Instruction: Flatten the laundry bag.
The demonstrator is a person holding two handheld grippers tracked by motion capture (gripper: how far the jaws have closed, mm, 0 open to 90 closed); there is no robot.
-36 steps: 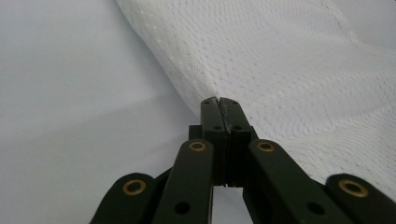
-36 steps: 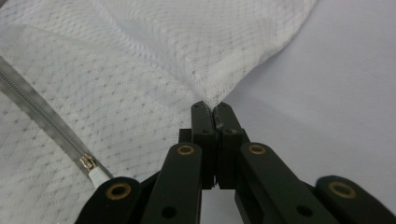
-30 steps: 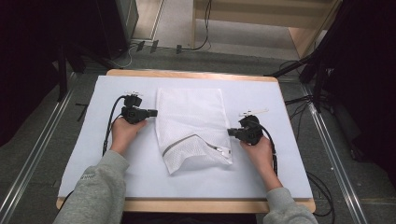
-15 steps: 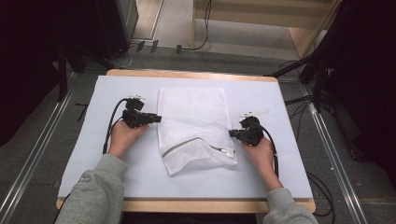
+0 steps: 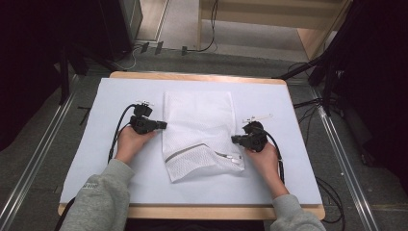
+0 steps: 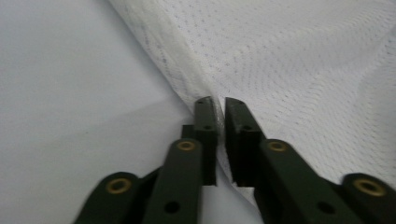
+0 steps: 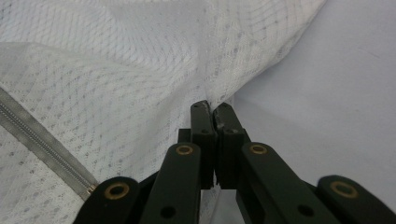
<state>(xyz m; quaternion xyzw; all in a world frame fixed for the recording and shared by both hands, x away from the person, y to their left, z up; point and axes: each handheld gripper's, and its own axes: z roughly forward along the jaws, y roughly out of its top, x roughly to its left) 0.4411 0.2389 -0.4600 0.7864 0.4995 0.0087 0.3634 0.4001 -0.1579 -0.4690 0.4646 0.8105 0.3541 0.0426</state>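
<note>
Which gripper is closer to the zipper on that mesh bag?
Right. The right gripper pinches the mesh bag edge just above the zipper end; the left gripper pinches the opposite edge, farther up.

Probably a lab: floor rails [image 5: 29, 178], trailing cables [image 5: 308, 103].

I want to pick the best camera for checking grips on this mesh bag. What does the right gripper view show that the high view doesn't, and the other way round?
Right gripper view: the right tool close up, jaws shut on a pinched fold at the edge of the white mesh bag, the weave plain, with the grey zipper ending in its pull.

High view: the whole bag on the white sheet covering the table, the left tool at the bag's left edge, both hands and grey sleeves.

Both: the bag, its zipper, the right tool and the sheet.
</note>
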